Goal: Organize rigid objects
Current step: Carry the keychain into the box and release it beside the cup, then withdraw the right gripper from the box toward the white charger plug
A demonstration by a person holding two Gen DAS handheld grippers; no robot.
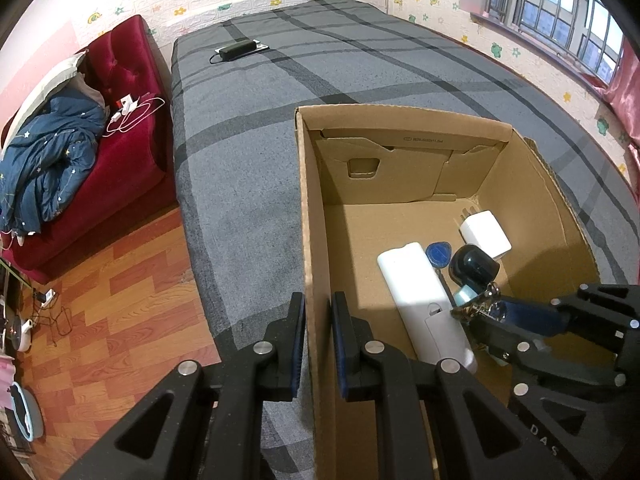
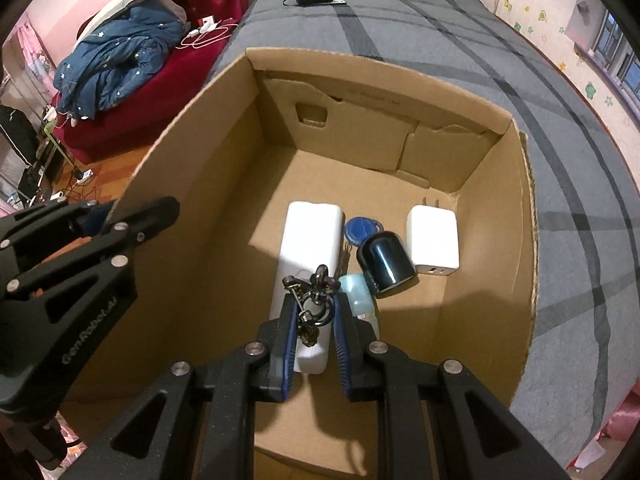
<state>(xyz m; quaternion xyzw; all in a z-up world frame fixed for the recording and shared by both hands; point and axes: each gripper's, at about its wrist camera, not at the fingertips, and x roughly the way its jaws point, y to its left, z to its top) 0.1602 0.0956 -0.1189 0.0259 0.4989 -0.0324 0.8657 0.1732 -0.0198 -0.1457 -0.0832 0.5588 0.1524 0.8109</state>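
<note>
Pinching the near-left wall of the cardboard box (image 1: pixel 310 240) with left gripper (image 1: pixel 316 344) to steady it, right gripper (image 2: pixel 314 332) clamped on key bunch (image 2: pixel 314 300), poised above white remote (image 2: pixel 308 240), charger (image 2: pixel 432 240) beyond.

Grey plaid bed (image 1: pixel 320 80), red sofa (image 1: pixel 128 80), wood-pattern floor (image 1: pixel 120 300), barred window (image 1: pixel 560 12), perhaps daylight outside.

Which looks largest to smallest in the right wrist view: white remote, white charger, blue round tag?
1. white remote, clearly the largest, though partly hidden.
2. white charger.
3. blue round tag, smallest, partly covered.
All lie at similar depth in the cardboard box.
</note>
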